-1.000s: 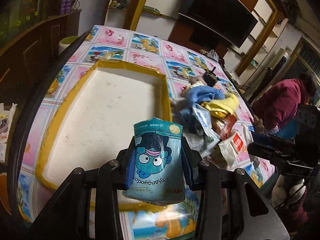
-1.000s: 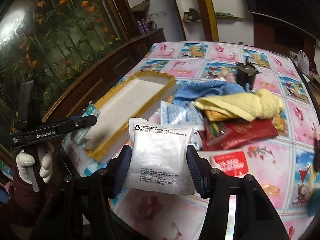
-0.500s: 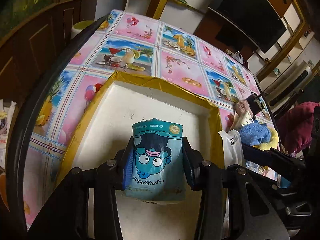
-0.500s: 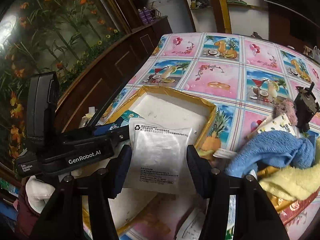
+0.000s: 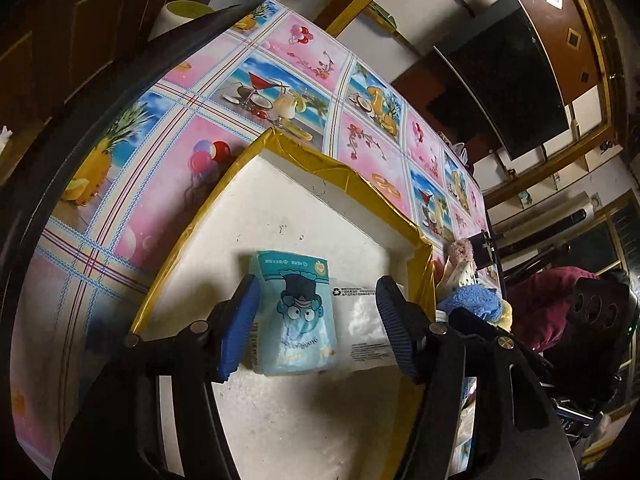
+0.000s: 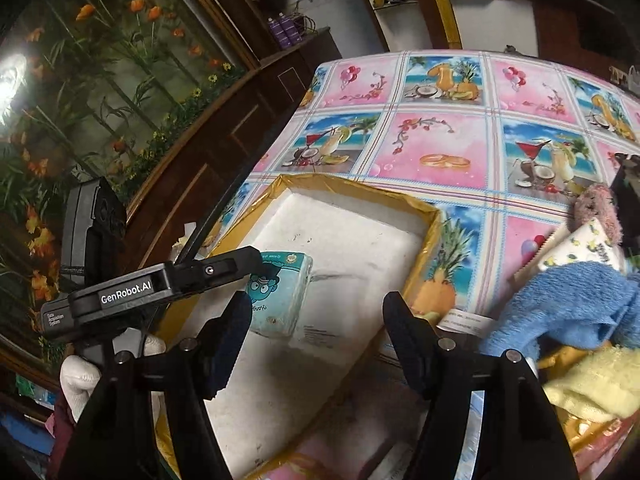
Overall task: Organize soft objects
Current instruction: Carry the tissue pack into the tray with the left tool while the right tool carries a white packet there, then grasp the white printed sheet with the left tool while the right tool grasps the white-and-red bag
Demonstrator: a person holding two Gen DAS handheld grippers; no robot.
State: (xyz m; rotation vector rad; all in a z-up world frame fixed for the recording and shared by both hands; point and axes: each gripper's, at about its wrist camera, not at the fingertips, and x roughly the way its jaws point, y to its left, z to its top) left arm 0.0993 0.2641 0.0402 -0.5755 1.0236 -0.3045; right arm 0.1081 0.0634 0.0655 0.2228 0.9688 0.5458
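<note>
Two soft packs lie in the yellow-rimmed white foam tray: a teal cartoon tissue pack and a white plastic pouch. Both hand-held grippers, left and right, are opening, gripping nothing. Only the right view shows a white-gloved hand.

One tray, two packets in it (blue packet left of centre, white pouch beside it), two towels: blue towel, yellow towel lower right.
</note>
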